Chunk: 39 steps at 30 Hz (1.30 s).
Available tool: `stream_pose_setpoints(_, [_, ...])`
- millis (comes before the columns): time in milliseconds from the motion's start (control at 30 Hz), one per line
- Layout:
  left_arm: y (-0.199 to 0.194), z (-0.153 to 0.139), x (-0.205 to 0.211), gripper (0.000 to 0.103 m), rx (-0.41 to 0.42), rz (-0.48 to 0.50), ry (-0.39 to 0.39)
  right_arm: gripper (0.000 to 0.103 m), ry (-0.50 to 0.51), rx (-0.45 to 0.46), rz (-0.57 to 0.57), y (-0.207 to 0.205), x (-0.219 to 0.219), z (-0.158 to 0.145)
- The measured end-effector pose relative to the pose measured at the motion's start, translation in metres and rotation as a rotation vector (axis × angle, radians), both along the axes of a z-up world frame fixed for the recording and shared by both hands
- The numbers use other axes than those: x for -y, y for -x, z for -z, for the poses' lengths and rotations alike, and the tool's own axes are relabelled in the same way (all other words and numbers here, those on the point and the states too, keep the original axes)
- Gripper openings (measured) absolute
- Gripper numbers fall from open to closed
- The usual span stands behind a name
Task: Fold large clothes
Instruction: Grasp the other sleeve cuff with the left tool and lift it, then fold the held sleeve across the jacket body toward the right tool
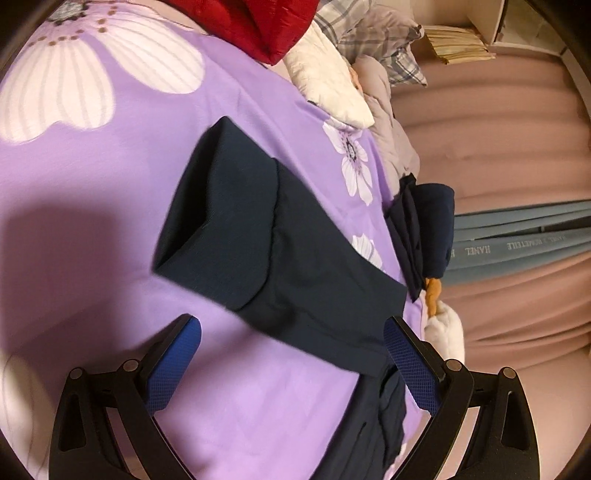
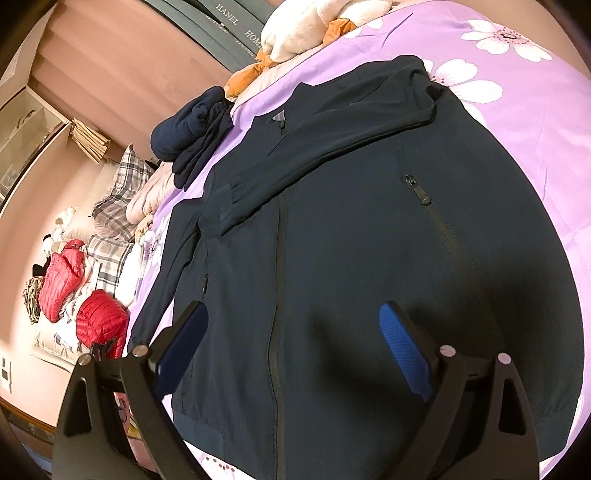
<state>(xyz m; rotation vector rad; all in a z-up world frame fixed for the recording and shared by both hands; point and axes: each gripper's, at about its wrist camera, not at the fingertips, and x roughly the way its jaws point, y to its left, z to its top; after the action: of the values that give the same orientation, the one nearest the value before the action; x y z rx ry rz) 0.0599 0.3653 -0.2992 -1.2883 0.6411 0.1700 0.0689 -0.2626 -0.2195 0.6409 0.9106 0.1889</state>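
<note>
Left gripper (image 1: 291,354) is sitting released, jaws spread wide, nothing between the blue pads (image 1: 173,363); it is hovering above the navy jacket sleeve (image 1: 258,236), which is lying flat across the purple floral bedsheet (image 1: 110,177); cuff end is pointing up-left, its opening showing; rest of the sleeve is running down-right, passing between the fingers toward the bottom edge of the view; a second bundle of dark navy clothing (image 1: 424,229) is sitting at the sheet's right edge, well apart from the cuff; a white and orange plush toy (image 1: 443,325) is lying just below that bundle; red puffer jacket (image 1: 255,26) and a plaid pillow (image 1: 369,40) are showing at the top; pink wall panelling (image 1: 517,129) is filling the right side.

Right gripper (image 2: 291,347) is also sitting released, jaws wide apart, gripping nothing; it is hanging over the navy jacket (image 2: 369,240), which is lying front-up on the purple floral bedsheet (image 2: 535,129); centre zipper (image 2: 277,295) is running between the fingers; a pocket zipper (image 2: 436,218) is sitting further right; one sleeve is lying folded across the chest, cuff (image 2: 225,210) resting near the centre zipper; dark navy clothing bundle (image 2: 192,136) is sitting beyond the jacket at the bed's edge; plush toy (image 2: 295,33) is lying at the top; two red puffer jackets (image 2: 85,295) are piled at far left beside plaid pillows (image 2: 118,206).
</note>
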Motion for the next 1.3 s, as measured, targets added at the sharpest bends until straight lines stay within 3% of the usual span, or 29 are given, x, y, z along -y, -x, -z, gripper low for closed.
stream_pose_setpoints(333, [-0.019, -0.002, -0.004, 0.099, -0.010, -0.040, -0.081, 0.094, 0.022, -0.022, 0.010, -0.001, -0.002, 0.003])
stream_pose_setpoints(533, [-0.030, -0.009, -0.001, 0.099, -0.090, -0.033, -0.147, 0.094, 0.033, -0.028, 0.003, -0.005, -0.008, 0.004])
stream_pose_setpoints(633, [-0.030, -0.011, 0.002, 0.087, -0.124, -0.047, -0.183, 0.094, 0.032, -0.034, -0.003, -0.007, -0.010, 0.007])
stream_pose_setpoints(733, [-0.030, -0.010, 0.001, 0.068, -0.139, -0.050, -0.190, 0.094, 0.031, -0.043, -0.011, -0.007, -0.011, 0.010])
stream_pose_setpoints(800, [-0.030, -0.009, -0.002, 0.045, -0.148, -0.039, -0.190, 0.094, 0.036, -0.047, -0.018, -0.008, -0.012, 0.011])
stream_pose_setpoints(867, [-0.033, -0.010, -0.002, 0.036, -0.160, -0.026, -0.197, 0.094, 0.043, -0.049, -0.020, -0.008, -0.014, 0.012])
stream_pose_setpoints(1133, [-0.038, -0.041, 0.008, 0.028, -0.141, 0.002, -0.293, 0.094, 0.049, -0.057, -0.031, -0.009, -0.019, 0.014])
stream_pose_setpoints(1300, [-0.049, -0.095, 0.036, 0.024, -0.072, 0.050, -0.431, 0.094, 0.060, -0.054, -0.043, -0.011, -0.025, 0.013])
